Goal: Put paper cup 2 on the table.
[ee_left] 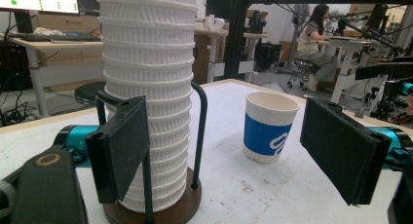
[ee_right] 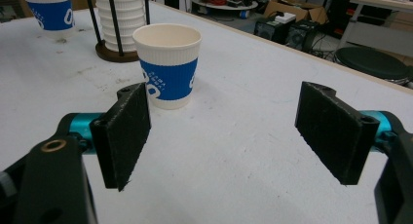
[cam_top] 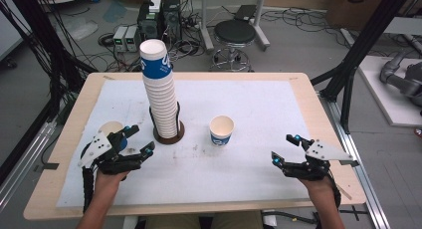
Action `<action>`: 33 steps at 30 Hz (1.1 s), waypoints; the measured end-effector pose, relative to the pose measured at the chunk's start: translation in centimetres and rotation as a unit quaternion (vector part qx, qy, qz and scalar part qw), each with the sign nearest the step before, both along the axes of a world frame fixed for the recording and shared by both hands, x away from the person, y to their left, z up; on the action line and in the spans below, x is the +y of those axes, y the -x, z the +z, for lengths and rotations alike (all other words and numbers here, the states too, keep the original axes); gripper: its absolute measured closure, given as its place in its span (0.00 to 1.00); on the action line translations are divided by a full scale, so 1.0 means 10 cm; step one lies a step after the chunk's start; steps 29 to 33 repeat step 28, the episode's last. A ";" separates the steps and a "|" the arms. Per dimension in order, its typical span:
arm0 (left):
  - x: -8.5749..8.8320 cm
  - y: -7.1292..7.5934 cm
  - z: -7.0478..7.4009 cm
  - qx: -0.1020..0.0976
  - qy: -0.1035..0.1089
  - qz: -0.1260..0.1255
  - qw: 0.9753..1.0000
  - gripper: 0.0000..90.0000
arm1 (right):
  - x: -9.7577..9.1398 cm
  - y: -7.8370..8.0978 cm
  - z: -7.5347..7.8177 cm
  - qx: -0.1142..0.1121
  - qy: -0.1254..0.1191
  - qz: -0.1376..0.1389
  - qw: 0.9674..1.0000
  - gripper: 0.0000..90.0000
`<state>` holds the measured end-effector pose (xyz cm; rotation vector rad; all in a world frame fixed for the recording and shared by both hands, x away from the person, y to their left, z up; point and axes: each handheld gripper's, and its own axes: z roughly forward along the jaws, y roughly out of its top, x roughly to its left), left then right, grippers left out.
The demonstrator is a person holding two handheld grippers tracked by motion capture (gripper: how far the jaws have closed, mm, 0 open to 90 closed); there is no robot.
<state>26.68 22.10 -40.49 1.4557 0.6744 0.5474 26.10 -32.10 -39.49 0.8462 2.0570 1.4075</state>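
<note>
A tall stack of white ribbed paper cups (cam_top: 160, 89) stands in a black wire holder on a round brown base (cam_top: 169, 136), left of the table's middle. One blue-banded cup (cam_top: 221, 130) stands upright to its right. Another cup (cam_top: 109, 129) stands at the left, partly hidden behind my left gripper (cam_top: 141, 139). That gripper is open and empty, its jaws facing the stack (ee_left: 146, 87) and the single cup (ee_left: 269, 126). My right gripper (cam_top: 284, 148) rests open at the front right with nothing between its jaws. The single cup (ee_right: 168, 63) stands ahead of it, a little apart.
A white mat (cam_top: 259, 104) covers most of the wooden table (cam_top: 308, 97). Behind the table are a black stool (cam_top: 234, 34), computer boxes (cam_top: 159, 17) and many cables on the floor. Black frame legs (cam_top: 348, 74) stand at the right.
</note>
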 end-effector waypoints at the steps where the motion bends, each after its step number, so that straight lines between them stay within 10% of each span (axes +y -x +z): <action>1: 0.00 0.01 0.00 0.000 0.000 0.000 1.000 0.20 | 0.00 0.00 0.00 -0.002 0.002 -0.001 1.000 0.23; 33: 0.01 0.06 -0.06 0.003 -0.006 0.001 1.000 0.21 | 0.02 -0.02 -0.02 -0.002 -0.002 0.001 1.000 0.23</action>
